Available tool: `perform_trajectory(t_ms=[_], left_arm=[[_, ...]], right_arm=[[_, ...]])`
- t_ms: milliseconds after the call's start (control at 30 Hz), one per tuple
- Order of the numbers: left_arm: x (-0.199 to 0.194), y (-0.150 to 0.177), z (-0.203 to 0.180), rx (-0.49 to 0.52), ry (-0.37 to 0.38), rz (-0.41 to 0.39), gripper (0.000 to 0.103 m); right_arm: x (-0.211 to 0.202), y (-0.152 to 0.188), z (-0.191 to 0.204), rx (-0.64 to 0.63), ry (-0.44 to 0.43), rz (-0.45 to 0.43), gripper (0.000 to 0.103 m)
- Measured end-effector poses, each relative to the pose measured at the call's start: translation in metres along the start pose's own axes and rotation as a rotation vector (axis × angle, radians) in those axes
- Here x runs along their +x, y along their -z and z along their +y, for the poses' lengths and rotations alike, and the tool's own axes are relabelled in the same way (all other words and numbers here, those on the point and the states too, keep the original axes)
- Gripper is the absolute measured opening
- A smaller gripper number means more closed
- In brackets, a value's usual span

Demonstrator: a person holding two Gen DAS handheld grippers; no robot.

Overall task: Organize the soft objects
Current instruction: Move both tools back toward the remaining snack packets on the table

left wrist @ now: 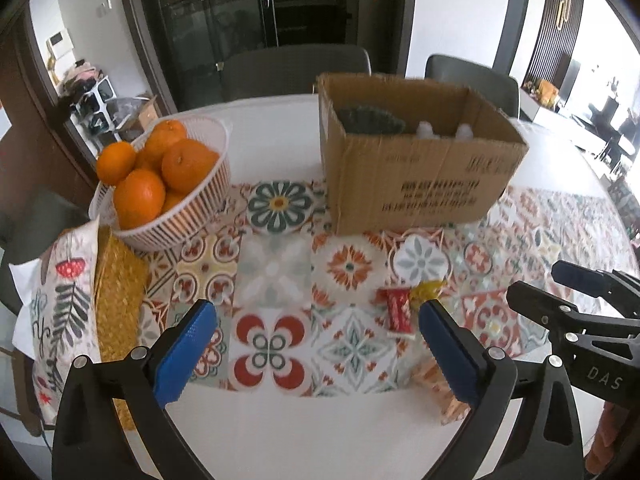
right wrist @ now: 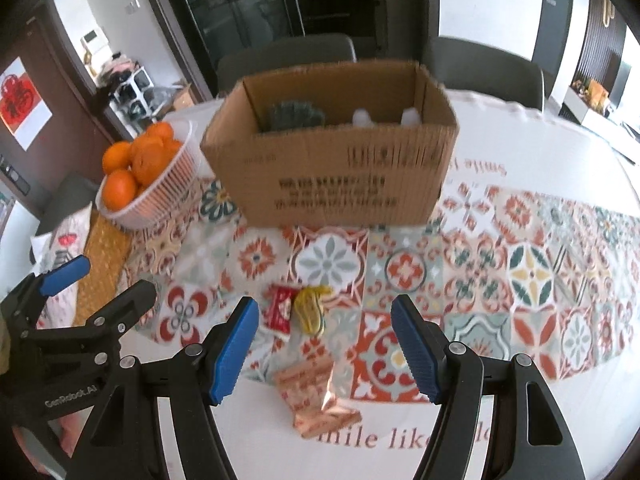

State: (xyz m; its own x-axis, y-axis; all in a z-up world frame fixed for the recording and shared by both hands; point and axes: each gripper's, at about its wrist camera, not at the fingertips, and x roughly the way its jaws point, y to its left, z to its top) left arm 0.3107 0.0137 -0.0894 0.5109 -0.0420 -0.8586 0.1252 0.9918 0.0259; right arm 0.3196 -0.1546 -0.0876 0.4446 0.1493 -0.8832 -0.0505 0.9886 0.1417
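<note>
Left wrist view: the left gripper (left wrist: 318,326) hangs above the near edge of the table (left wrist: 280,432), its blue pads spread wide with nothing between them.
Right wrist view: the right gripper (right wrist: 324,326) hangs over the near part of the table (right wrist: 540,148), its pads also spread wide and empty.
Other gripper: the right gripper (left wrist: 580,292) shows at the right edge of the left view; the left gripper (right wrist: 100,280) shows at the left edge of the right view.
Red packet: a small red packet (left wrist: 398,314) (right wrist: 282,312) lies on the patterned mat (left wrist: 280,272) (right wrist: 480,272), toward the mat's near edge.
Yellow packet: a crumpled yellow packet (left wrist: 428,290) (right wrist: 312,308) lies touching the red one on its right side.
Pink packet: a shiny pink packet (right wrist: 316,400) (left wrist: 444,388) lies across the mat's near edge, partly on the bare table.
Box: an open cardboard box (left wrist: 416,172) (right wrist: 340,168) stands on the mat's far edge; a dark green soft thing (left wrist: 370,120) (right wrist: 296,116) and two white bottle tops (left wrist: 426,130) (right wrist: 364,118) show inside it.
Basket: a white basket (left wrist: 176,208) (right wrist: 156,192) of oranges (left wrist: 184,164) (right wrist: 120,188) stands at the mat's far left corner.
Left edge of table: a woven yellow mat (left wrist: 116,300) (right wrist: 100,264) lies beside a printed cushion (left wrist: 60,304) (right wrist: 66,240).
</note>
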Motion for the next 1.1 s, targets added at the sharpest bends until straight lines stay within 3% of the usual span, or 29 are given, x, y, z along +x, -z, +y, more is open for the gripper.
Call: perform_trajectory(t_ms=[633, 1100], left_arm=[[0.042, 0.054, 0.003, 0.014, -0.022, 0.158, 0.103], [0.068, 0.075, 0.002, 0.029, -0.021, 0.237, 0.103]], right_arm=[[0.053, 0.059, 0.009, -0.019, -0.047, 0.232, 0.07], [0.086, 0.077, 0.012, -0.061, -0.08, 0.355, 0.07]])
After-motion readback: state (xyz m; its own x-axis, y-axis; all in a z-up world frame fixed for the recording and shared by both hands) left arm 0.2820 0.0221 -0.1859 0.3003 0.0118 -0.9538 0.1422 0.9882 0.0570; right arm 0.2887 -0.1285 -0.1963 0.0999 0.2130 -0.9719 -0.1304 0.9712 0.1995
